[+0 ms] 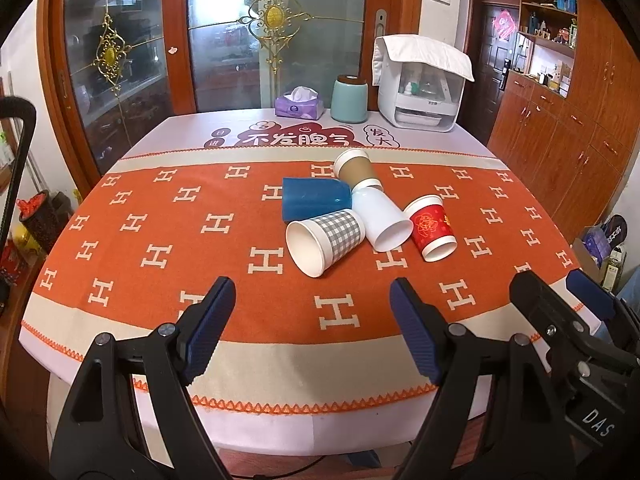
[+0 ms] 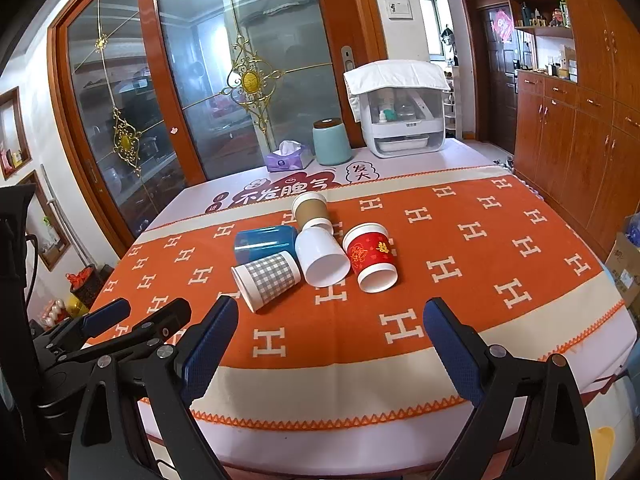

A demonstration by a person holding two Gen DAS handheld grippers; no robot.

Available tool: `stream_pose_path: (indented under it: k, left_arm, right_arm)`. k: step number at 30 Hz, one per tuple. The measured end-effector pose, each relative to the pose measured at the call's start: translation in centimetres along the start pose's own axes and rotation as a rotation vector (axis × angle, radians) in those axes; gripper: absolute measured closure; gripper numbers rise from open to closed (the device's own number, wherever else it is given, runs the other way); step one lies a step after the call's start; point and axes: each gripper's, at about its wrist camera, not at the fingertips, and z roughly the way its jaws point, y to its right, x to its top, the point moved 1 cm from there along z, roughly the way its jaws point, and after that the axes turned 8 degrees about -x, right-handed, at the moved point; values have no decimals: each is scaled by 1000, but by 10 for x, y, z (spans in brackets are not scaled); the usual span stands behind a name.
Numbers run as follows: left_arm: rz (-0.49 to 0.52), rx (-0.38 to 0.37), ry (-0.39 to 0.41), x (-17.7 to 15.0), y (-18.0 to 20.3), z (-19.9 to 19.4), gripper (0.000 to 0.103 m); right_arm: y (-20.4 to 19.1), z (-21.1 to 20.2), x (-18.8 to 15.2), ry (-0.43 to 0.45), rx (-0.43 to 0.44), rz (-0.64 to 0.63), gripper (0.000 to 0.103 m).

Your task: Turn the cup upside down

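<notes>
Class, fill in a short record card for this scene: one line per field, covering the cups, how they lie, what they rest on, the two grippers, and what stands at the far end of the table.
cups: five, clustered: checked cup, blue cup, white cup, red cup, brown-sleeved cup
pose: all on their sides
surface: orange H-pattern cloth
left gripper: open, short of the cups, holding nothing
right gripper: open, short of the cups, holding nothing
far end: tissue box, teal canister, white appliance under a cloth
</notes>
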Motion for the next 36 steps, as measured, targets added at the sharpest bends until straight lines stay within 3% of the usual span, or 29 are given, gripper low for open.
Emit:
stream_pose_path:
  k: [27,36]
  left_arm:
    - [1,9,-7,-2,-5,6,26]
    - [55,-19,-55,4,3,30,26]
  right_arm:
    - [3,10,-3,-14,-5,11,8]
    - [10,29,-4,-45,-2,33,8]
